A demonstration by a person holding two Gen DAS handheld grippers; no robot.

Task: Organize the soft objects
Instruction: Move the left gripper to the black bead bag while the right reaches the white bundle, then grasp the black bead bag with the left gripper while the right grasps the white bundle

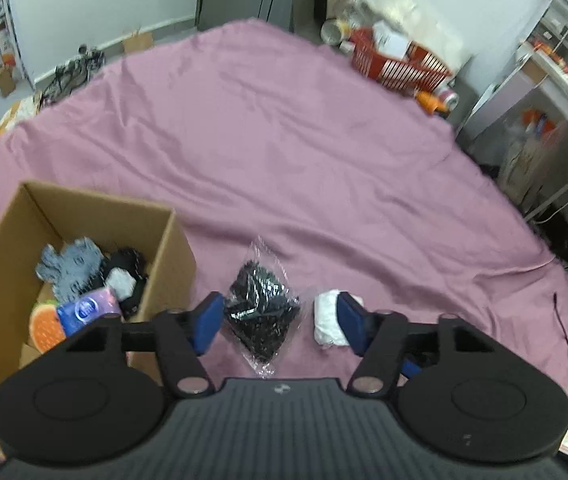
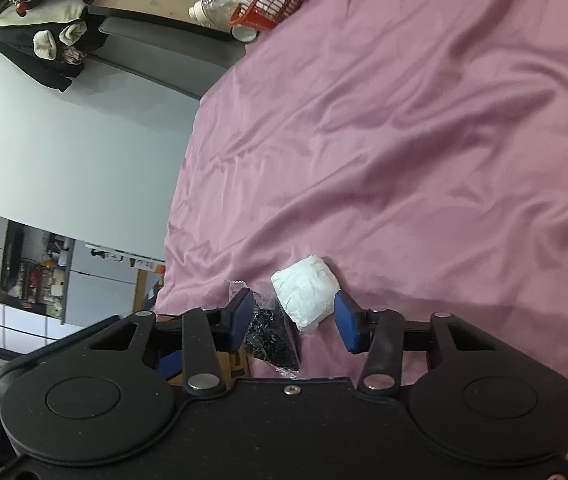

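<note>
Left gripper [image 1: 279,318] sits low in the left wrist view, its blue pads [image 1: 209,318] standing apart on either side of a clear plastic packet of something black [image 1: 261,308]. The left pad is right at the packet's edge, the right pad clear of it, so nothing is gripped. That packet lies flat on the mauve bedsheet [image 1: 284,140], bottom centre. Just right of it is a small white wad, cloth or tissue [image 1: 330,320], partly behind the right pad. At lower left stands the open cardboard box [image 1: 1,264], already holding a grey glove [image 1: 69,266], black fabric [image 1: 125,264], a purple tissue pack [image 1: 85,310] and an orange sponge-like piece [image 1: 45,328]. A red basket [image 1: 400,62] sits at upper right.

Over to the right wrist view: right gripper [image 2: 294,320] partly open, pads astride the wad, gaps on both sides, holding nothing.
</note>
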